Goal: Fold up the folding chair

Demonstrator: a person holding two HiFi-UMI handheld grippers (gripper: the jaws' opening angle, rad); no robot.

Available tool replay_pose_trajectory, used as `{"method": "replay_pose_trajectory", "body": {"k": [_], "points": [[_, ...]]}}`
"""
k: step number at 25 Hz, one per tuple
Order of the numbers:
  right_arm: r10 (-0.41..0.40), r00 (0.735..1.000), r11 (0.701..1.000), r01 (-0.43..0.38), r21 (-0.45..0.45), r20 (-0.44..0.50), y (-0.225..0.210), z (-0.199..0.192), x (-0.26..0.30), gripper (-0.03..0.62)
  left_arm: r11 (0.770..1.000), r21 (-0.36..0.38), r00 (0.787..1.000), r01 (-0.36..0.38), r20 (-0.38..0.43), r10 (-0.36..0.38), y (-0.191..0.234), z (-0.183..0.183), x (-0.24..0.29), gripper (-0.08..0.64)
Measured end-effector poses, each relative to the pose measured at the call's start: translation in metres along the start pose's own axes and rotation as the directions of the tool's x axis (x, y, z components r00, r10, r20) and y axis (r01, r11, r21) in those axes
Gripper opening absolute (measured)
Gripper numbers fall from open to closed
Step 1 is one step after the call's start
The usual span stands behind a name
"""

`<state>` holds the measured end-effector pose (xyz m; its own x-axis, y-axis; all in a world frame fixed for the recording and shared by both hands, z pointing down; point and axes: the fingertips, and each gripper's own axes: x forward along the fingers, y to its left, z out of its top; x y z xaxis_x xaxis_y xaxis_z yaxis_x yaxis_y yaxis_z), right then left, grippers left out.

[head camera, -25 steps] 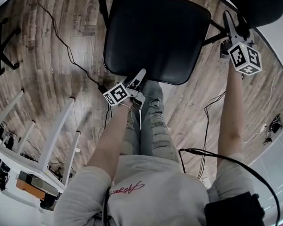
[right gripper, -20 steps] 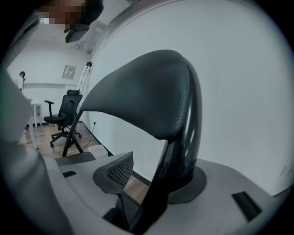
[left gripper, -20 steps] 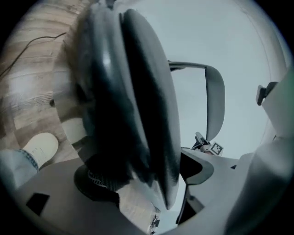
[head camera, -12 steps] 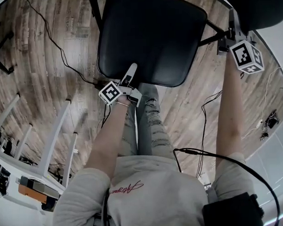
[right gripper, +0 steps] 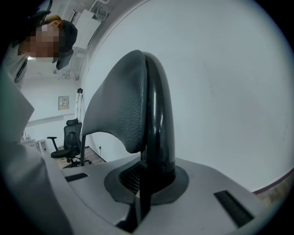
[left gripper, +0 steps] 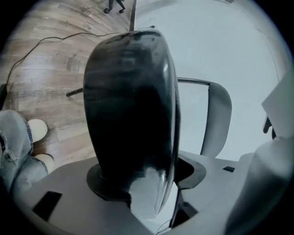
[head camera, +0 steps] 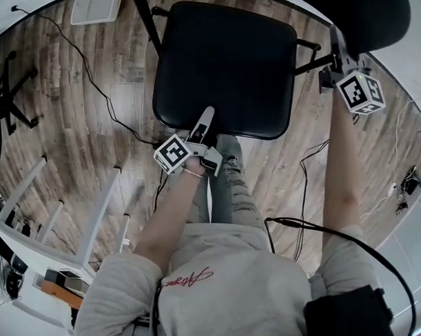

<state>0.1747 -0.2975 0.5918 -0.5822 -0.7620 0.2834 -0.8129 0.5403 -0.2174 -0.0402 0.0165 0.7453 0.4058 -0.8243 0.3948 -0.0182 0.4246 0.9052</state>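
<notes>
Since a second ago the right hand-held gripper (head camera: 336, 42) has closed its jaws, and the left hand-held gripper (head camera: 206, 118) has slid a little further over the seat's front edge.

The left one's jaws are part-way apart and closing. The front edge of the black seat (head camera: 224, 60) stands between them, and its own view shows a gap between the grey jaw and the dark seat. The right one's jaws are pressed together, and its own view shows nothing between them. It sits beside the black frame bar (head camera: 309, 62) at the seat's right side, just below the backrest (head camera: 364, 14).

The folding chair stands unfolded on the wooden floor (head camera: 71, 120) directly before the person, whose jeans-clad legs (head camera: 228, 187) reach to the seat's front. A black cable (head camera: 90, 68) runs across the floor left of the chair. A white rack (head camera: 95, 209) stands further left. In the right gripper view an office chair (right gripper: 69, 142) stands far off by the white wall.
</notes>
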Motion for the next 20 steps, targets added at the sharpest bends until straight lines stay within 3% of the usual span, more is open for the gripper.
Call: {"method": "replay_pose_trajectory", "body": {"k": [8, 13, 20], "points": [[0.054, 0.998, 0.998, -0.052, -0.042, 0.041, -0.012, 0.049, 0.011, 0.015, 0.995, 0.079, 0.996, 0.065, -0.069, -0.06, -0.122, 0.009, 0.034, 0.201], [0.06, 0.996, 0.997, -0.057, -0.055, 0.058, -0.023, 0.071, 0.033, 0.015, 0.992, 0.103, 0.995, 0.078, -0.065, -0.071, -0.185, 0.031, 0.067, 0.166], [0.088, 0.996, 0.995, -0.087, -0.042, 0.014, -0.041, 0.087, 0.078, 0.016, 0.997, 0.069, 0.999, -0.031, -0.028, 0.033, -0.244, 0.064, 0.126, 0.156]]}}
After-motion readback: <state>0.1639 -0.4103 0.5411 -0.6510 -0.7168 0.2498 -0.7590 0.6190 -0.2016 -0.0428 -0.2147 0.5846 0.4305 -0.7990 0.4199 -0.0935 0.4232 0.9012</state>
